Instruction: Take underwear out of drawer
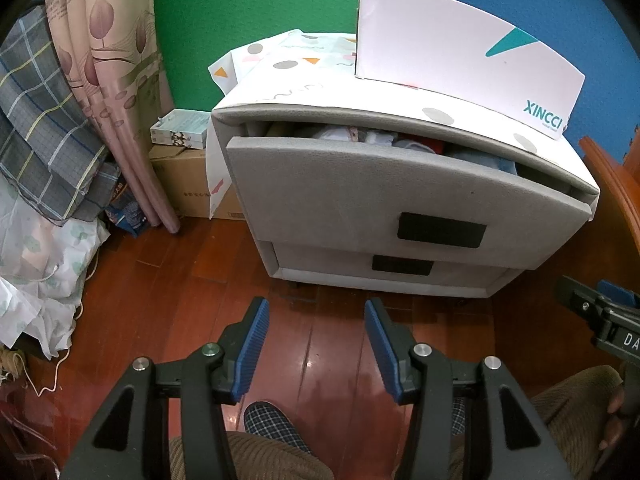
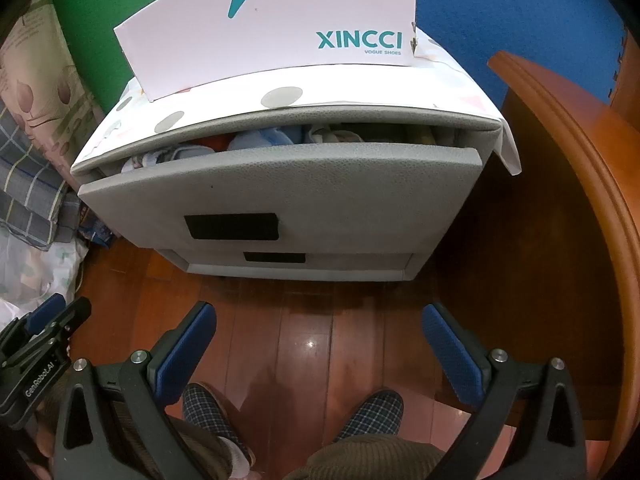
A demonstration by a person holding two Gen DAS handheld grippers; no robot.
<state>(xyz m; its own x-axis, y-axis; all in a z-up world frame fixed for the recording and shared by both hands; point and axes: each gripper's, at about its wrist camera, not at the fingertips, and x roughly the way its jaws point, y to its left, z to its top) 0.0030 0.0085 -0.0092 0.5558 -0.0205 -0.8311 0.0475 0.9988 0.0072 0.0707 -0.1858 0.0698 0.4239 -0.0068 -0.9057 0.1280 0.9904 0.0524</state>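
A grey padded cabinet stands on the wooden floor, and its top drawer (image 1: 360,184) (image 2: 288,184) is pulled partly out. Folded clothes (image 1: 360,138) (image 2: 264,140) in white, blue and red fill the gap behind the drawer front; I cannot tell which pieces are underwear. My left gripper (image 1: 316,312) hangs over the floor in front of the cabinet, open, with nothing between its blue pads. Beside it my right gripper (image 2: 320,316) is wide open and also holds nothing. Each gripper shows at the edge of the other's view.
A white shoe box (image 1: 460,52) (image 2: 272,20) sits on the cabinet's cloth-covered top. The lower drawer (image 1: 400,268) is shut. Curtain (image 1: 108,80), bedding and cardboard boxes (image 1: 184,184) crowd the left. A wooden furniture edge (image 2: 560,160) curves along the right. The person's slippers (image 2: 372,412) are below.
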